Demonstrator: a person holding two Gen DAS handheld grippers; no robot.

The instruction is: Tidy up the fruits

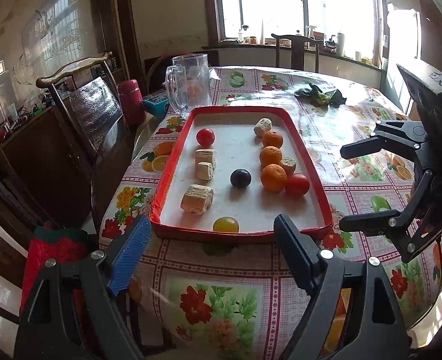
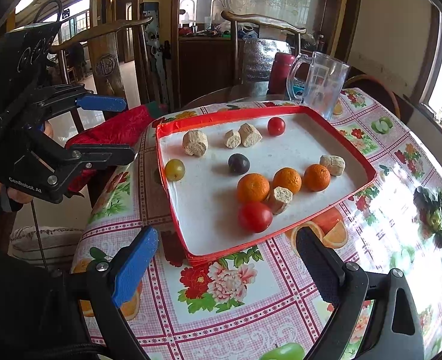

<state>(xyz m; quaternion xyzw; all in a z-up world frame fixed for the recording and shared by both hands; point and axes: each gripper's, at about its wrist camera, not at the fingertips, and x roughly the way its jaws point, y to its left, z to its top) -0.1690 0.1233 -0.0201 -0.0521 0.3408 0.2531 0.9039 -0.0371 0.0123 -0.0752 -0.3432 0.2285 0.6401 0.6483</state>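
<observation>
1. Left gripper (image 1: pixel 212 243) hung w/ jaws wide, nothing between them, just short of the near edge of the red tray (image 1: pixel 311 153) on the table (image 1: pixel 221 270).
2. Right gripper (image 2: pixel 227 267) was also wide and empty, near the tray's corner.
3. In the tray: three oranges (image 1: pixel 271 156) in a row along the right side, two red tomatoes (image 1: pixel 297 184), one dark plum (image 1: pixel 240 178) mid-tray, one yellow fruit (image 1: pixel 225 225) at the near edge, plus pale snack blocks (image 1: pixel 197 199) mixed in.
4. Risk: round fruit prob. rolls if nudged; a block (image 2: pixel 281 198) touched an orange and sat by a tomato, so a grab there could knock neighbours.
5. Risk: soft tomato might bruise under a hard squeeze.
6. Risk: glass mug (image 1: pixel 189 84) stood just past the tray's far corner; a long reach could tip it.
7. Writing: "GenRobot.AI" on the left gripper's body in the right view; other marks unreadable.
</observation>
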